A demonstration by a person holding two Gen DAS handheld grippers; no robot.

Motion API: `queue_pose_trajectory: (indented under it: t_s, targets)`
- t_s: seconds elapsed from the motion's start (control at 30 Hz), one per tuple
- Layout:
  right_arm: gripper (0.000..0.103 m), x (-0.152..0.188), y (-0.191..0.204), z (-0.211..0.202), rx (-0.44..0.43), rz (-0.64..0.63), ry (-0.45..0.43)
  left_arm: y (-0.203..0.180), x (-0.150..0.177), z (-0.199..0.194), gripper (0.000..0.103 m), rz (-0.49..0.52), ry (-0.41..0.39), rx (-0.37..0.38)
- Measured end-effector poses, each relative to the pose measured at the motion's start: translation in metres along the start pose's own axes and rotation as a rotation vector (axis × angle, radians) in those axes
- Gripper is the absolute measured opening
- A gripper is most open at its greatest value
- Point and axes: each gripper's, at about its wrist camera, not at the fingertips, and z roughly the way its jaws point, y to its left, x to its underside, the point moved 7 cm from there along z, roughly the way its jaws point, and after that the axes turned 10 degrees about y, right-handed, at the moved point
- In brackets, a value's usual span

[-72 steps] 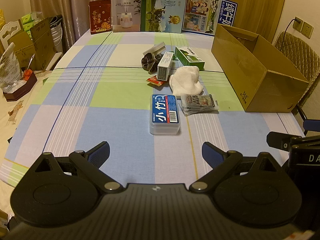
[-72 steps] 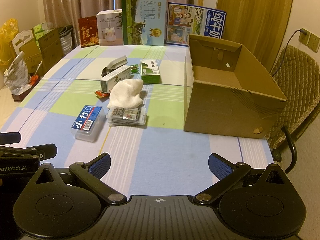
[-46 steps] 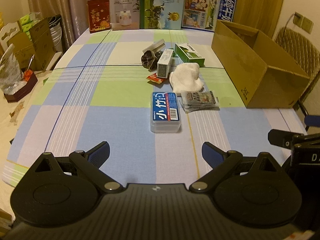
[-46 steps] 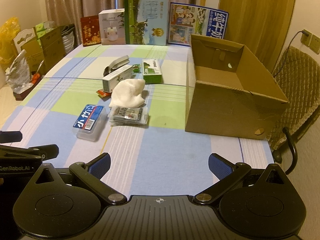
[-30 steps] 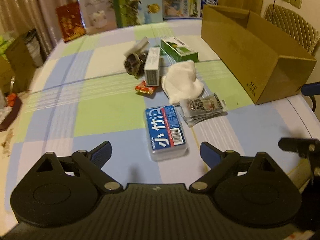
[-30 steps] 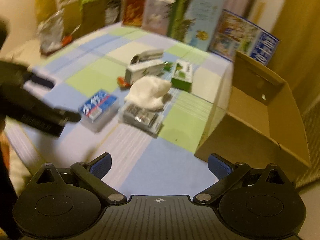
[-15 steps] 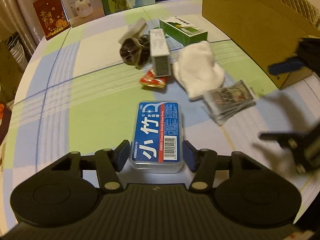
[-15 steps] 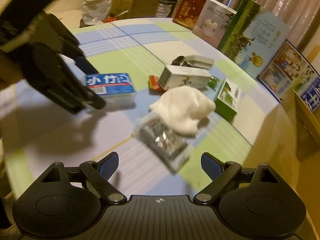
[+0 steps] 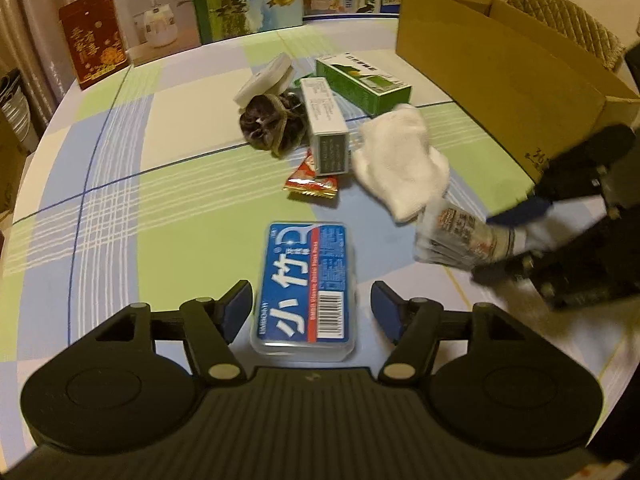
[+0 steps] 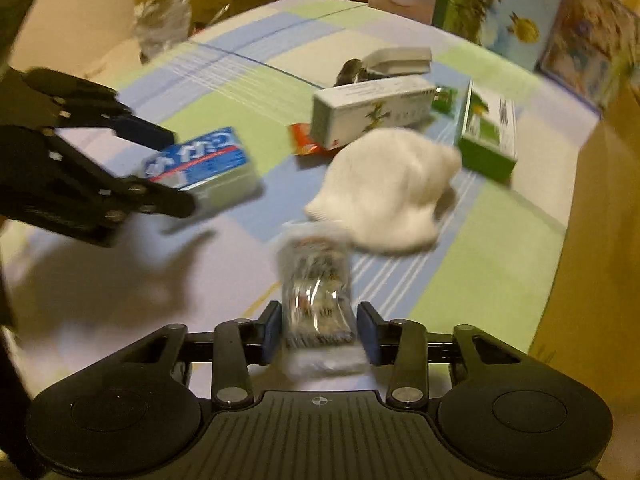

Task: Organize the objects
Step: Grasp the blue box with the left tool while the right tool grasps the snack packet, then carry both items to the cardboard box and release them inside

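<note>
Left claw (image 9: 311, 312): spread either side of the blue-labelled clear case (image 9: 306, 290), pads not quite touching its long walls; best closed evenly on the near half, kept level and square to the sides so the slick plastic does not twist out.
Blue-labelled clear case: one; flat on the worktop (image 9: 120, 208), nearest the left camera, left of the sachet bundle.
Right claw (image 10: 318, 338): narrowed around the clear-wrapped sachet bundle (image 10: 316, 292), pads beside its edges; actual contact blurred, cannot tell; a grip low and centred likely to stop the loose wrap sliding.
Sachet bundle: one; lying just in front of the white cloth (image 9: 400, 168), apparently touching its edge.
Dark pouch (image 9: 272, 124): one, with a white stapler-like item (image 9: 266, 80) behind it.
Red snack packet (image 9: 312, 180): one, partly under the white carton (image 9: 324, 132).
Cartons: two, white carton and green carton (image 9: 362, 80).
White cloth: one.
Cardboard box (image 9: 500, 72): one, open-topped, far right; probable destination.
</note>
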Motion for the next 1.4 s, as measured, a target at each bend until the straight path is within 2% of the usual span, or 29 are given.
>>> queue_pose_trajectory:
  t_s: [0.07, 0.13, 0.17, 0.3, 0.37, 0.43, 0.6, 0.67, 0.8, 1.03, 1.23, 1.4]
  targets:
    - [0.039, 0.006, 0.004, -0.002, 0.027, -0.006, -0.025, -0.002, -0.001, 0.003, 0.062, 0.007, 0.006, -0.005]
    - [0.049, 0.005, 0.005, 0.001, 0.051, -0.004, -0.047, -0.003, -0.002, 0.005, 0.062, 0.021, 0.006, -0.013]
    - [0.051, 0.005, 0.006, 0.002, 0.060, 0.004, -0.052, -0.003, -0.003, 0.006, 0.062, 0.024, 0.008, -0.016]
    - [0.052, 0.000, 0.004, 0.005, 0.089, 0.019, -0.083, -0.003, -0.004, 0.009, 0.060, 0.022, 0.012, -0.013]
    - [0.050, -0.001, 0.004, 0.006, 0.083, 0.041, -0.083, -0.002, -0.005, 0.012, 0.060, 0.014, 0.019, -0.006]
    - [0.035, 0.000, 0.005, 0.005, 0.052, 0.062, -0.080, -0.001, -0.004, 0.015, 0.053, 0.016, 0.036, -0.013]
    - [0.034, 0.002, 0.009, 0.002, 0.087, 0.069, -0.073, -0.006, -0.004, 0.017, 0.051, 0.028, 0.056, -0.039]
    - [0.034, 0.001, 0.005, -0.005, 0.103, 0.095, -0.097, -0.008, -0.009, 0.008, 0.051, 0.009, 0.028, -0.040]
    - [0.033, -0.008, -0.006, -0.037, 0.157, 0.146, -0.195, -0.014, -0.031, -0.020, 0.051, -0.009, -0.032, -0.059]
    - [0.033, -0.022, -0.046, -0.128, 0.307, 0.271, -0.380, -0.064, -0.091, -0.072, 0.051, 0.008, -0.170, 0.004]
    - [0.034, 0.010, -0.120, -0.182, 0.426, 0.452, -0.378, -0.123, -0.142, -0.090, 0.051, 0.059, -0.255, 0.101]
    - [0.034, 0.048, -0.163, -0.199, 0.454, 0.555, -0.337, -0.135, -0.177, -0.098, 0.051, 0.129, -0.270, 0.183]
